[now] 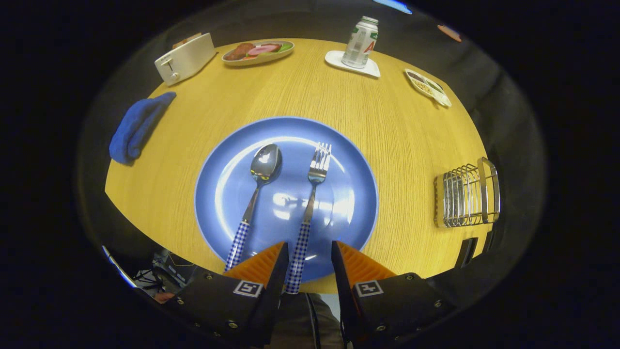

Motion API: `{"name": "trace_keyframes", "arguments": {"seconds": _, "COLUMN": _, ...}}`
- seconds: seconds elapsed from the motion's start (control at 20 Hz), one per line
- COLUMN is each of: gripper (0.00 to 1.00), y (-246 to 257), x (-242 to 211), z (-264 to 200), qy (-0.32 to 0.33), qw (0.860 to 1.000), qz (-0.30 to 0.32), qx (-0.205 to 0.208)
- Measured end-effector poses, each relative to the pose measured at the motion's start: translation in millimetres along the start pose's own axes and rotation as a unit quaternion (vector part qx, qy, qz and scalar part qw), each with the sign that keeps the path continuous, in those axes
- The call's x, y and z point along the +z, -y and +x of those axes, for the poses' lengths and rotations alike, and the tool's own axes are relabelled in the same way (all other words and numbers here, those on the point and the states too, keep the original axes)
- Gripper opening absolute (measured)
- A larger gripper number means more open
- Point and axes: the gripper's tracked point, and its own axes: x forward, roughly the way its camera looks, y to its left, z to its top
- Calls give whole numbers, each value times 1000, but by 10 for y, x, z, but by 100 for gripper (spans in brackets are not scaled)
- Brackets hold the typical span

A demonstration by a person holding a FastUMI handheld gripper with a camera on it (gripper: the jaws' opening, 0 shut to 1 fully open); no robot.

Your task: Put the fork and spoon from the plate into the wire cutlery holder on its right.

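A blue plate (353, 194) lies on the wooden table just ahead of my fingers. On it rest a spoon (255, 194) to the left and a fork (310, 203) to the right, both with blue-and-white checked handles pointing toward me. My gripper (308, 249) is open above the plate's near rim. The end of the fork's handle lies between the fingers, close to the left one, and neither finger presses on it. The spoon's handle ends just left of the left finger. The wire cutlery holder (467, 194) stands to the right of the plate, near the table's right edge.
Beyond the plate stand a white toaster (185, 58), an oval dish of food (257, 51), a can (360, 41) on a white coaster and a small snack dish (428, 87). A folded blue cloth (136, 127) lies left of the plate. The table's near edge runs under my fingers.
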Motion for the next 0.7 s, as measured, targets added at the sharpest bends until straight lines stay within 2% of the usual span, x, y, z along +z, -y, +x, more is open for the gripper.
{"name": "trace_keyframes", "arguments": {"seconds": 0.05, "gripper": 55, "y": -14, "x": -96, "z": 268, "qy": -11, "qw": 1000, "qz": 2, "qx": 2}}
{"name": "trace_keyframes", "arguments": {"seconds": 0.1, "gripper": 34, "y": 30, "x": -159, "z": 321, "qy": -23, "qw": 1000, "qz": -2, "qx": -6}}
{"name": "trace_keyframes", "arguments": {"seconds": 0.15, "gripper": 14, "y": 27, "x": -91, "z": 150, "qy": -39, "qw": 999, "qz": -6, "qx": -4}}
{"name": "trace_keyframes", "arguments": {"seconds": 0.2, "gripper": 15, "y": -10, "x": -79, "z": 167, "qy": -47, "qw": 999, "qz": -9, "qx": 4}}
{"name": "trace_keyframes", "arguments": {"seconds": 0.25, "gripper": 15, "y": 30, "x": 30, "z": -65, "qy": -53, "qw": 999, "qz": -7, "qx": -1}}
{"name": "trace_keyframes", "arguments": {"seconds": 0.35, "gripper": 2, "y": 70, "x": -48, "z": 73, "qy": -59, "qw": 998, "qz": -27, "qx": 3}}
{"name": "trace_keyframes", "arguments": {"seconds": 0.7, "gripper": 1, "y": 287, "x": 39, "z": -316, "qy": -85, "qw": 991, "qz": -52, "qx": 87}}
